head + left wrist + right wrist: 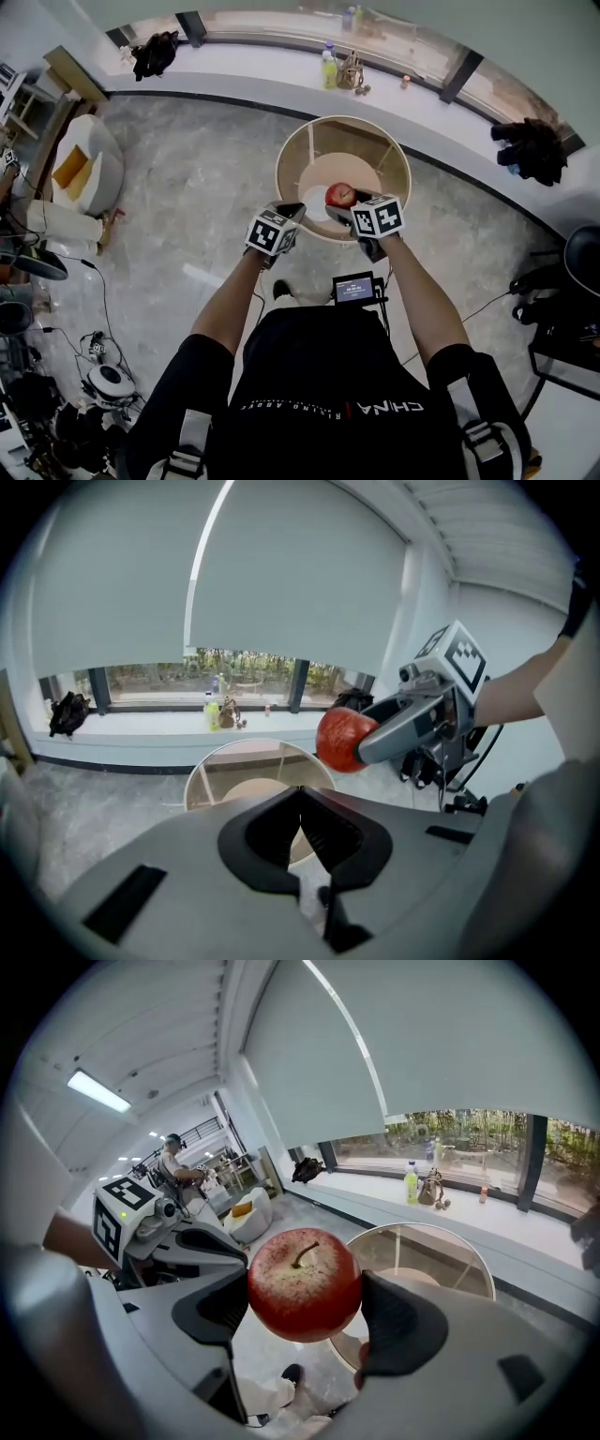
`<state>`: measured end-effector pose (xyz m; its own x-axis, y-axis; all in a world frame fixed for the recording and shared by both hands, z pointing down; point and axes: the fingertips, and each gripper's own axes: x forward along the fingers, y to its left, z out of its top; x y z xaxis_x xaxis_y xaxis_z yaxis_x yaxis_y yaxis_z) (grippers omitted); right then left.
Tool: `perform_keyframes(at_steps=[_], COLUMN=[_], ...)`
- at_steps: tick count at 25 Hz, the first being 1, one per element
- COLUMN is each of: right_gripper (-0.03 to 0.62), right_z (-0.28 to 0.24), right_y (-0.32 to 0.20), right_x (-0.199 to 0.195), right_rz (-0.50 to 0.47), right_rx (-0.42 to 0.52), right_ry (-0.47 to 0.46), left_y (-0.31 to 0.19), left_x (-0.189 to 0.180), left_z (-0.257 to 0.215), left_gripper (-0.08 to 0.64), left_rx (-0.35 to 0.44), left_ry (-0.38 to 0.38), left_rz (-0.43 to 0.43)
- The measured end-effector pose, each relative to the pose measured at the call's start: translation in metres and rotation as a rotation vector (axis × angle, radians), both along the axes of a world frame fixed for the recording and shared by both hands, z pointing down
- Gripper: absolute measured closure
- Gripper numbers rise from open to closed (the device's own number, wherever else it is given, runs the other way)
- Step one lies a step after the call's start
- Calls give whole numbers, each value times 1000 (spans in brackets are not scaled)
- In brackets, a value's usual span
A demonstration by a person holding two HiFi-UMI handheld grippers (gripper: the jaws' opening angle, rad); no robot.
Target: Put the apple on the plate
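A red apple (305, 1283) with a short stem sits clamped between the dark pads of my right gripper (305, 1290), stem upward. From the head view the apple (339, 195) hangs over the near part of a round glass table (298, 141), with the right gripper (343, 205) shut on it. A small white patch (334, 212) under the apple may be the plate; most of it is hidden. My left gripper (289, 212) hovers at the table's near-left rim, shut and empty. In the left gripper view, its jaws (300, 803) meet at the tips, and the apple (342, 740) shows up right.
The table has a wooden frame under the glass top (251, 761). Bottles (329, 67) and small items stand on the window sill behind it. Black bags (155, 52) (534, 145) lie on the sill, a cream armchair (86, 169) stands left, and cables and gear (103, 375) cover the left floor.
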<state>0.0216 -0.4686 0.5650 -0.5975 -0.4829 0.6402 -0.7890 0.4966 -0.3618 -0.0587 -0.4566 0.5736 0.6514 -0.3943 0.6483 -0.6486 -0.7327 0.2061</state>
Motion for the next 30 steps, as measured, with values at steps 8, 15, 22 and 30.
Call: perform_keyframes(at_steps=[8, 15, 22, 30], right_gripper=[215, 215, 215, 215], right_z=[49, 158, 289, 416], right_y=[-7, -48, -89, -142], right_x=[6, 3, -4, -5], right_rz=[-7, -53, -91, -52], right_rx=[-65, -91, -60, -46], right_ry=[43, 126, 173, 226], left_y=[-17, -63, -95, -127], left_x=[-2, -1, 15, 29], left_z=[30, 118, 235, 347], left_gripper=[543, 543, 543, 543], left_rx=[-42, -74, -125, -148], left_ry=[17, -18, 11, 12], left_rz=[9, 3, -55, -95])
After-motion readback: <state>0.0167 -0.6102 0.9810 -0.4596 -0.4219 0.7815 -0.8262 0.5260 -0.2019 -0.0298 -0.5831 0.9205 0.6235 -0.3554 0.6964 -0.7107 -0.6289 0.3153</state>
